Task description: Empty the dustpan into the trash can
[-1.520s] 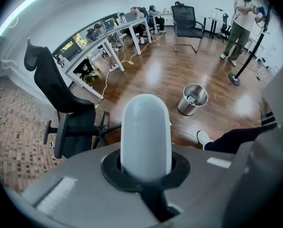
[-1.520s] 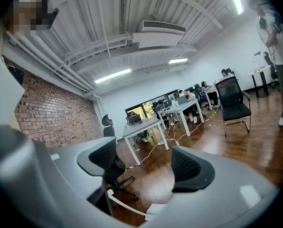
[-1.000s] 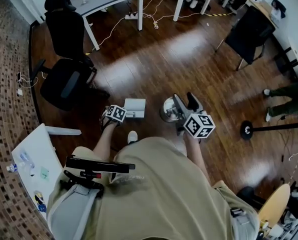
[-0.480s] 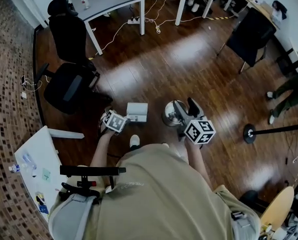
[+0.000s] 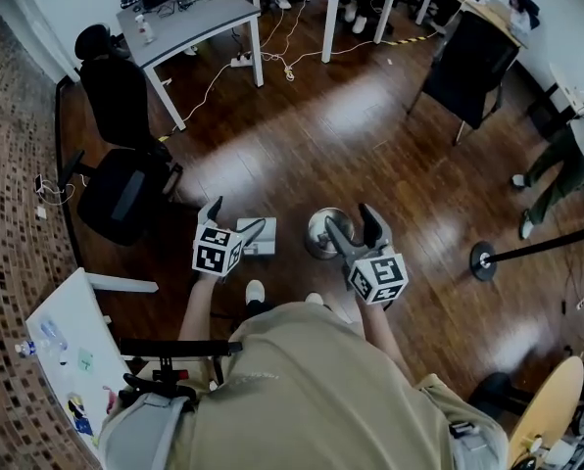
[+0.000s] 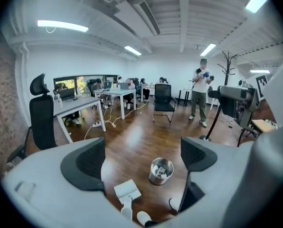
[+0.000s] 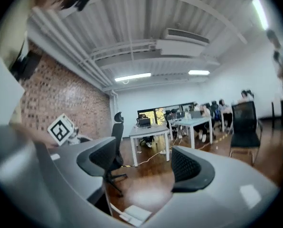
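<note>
The dustpan (image 5: 261, 234) lies flat on the wooden floor (image 5: 370, 145), just left of the trash can (image 5: 321, 235) and apart from it, its handle pointing back toward the person's shoes. In the left gripper view the white pan looks bare, while the steel can holds crumpled pale scraps.

The left gripper (image 5: 233, 218) hangs above the dustpan. Its jaws have just been opening and stand wide, with nothing between them but floor far below. The right gripper (image 5: 353, 225) hovers over the can's near side, aimed level across the room; its jaws stand apart and carry nothing.

By these signs the tipping step looks done and the pan set down and released.

What remains is probably only to draw both grippers clear. If any scraps are left in the pan, the left gripper must come down onto the handle, close on it, and tilt the pan over the can's rim.
</note>
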Demonstrator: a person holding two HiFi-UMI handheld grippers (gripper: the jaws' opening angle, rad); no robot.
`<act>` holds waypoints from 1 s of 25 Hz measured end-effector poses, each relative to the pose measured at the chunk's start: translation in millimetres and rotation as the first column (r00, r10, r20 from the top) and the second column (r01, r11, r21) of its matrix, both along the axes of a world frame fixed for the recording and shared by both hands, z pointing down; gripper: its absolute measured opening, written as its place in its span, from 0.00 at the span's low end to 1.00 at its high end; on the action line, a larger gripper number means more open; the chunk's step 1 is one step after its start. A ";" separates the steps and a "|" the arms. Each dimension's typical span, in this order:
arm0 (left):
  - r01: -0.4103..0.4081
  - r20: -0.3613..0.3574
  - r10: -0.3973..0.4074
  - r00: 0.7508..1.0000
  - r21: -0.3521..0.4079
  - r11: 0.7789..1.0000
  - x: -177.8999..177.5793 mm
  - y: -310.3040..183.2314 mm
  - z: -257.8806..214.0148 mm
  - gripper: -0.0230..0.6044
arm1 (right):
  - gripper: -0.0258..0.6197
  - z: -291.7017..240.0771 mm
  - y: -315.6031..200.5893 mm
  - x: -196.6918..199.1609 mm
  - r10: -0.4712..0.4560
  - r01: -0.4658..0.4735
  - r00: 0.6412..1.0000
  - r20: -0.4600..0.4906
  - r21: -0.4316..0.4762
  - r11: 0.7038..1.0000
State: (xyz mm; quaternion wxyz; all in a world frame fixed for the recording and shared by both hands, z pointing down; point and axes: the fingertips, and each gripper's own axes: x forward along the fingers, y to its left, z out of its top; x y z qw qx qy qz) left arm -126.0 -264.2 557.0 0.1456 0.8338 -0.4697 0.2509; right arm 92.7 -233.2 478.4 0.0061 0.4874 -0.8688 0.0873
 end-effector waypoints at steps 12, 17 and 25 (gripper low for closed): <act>0.136 -0.053 -0.127 0.991 0.254 0.958 47.5 42.2 -73.6 0.69 | 0.59 -25.3 21.5 33.4 -0.072 0.076 0.997 -0.037 0.122 0.990; 0.089 -0.035 -0.083 0.996 0.256 0.963 59.0 64.7 -65.8 0.67 | 0.61 -22.6 46.2 42.8 -0.001 0.005 1.000 -0.030 0.110 0.994; 0.092 -0.062 -0.077 0.995 0.305 0.948 31.2 109.9 -91.9 0.65 | 0.61 -56.3 109.6 -4.7 -0.027 0.024 0.999 0.021 0.135 0.991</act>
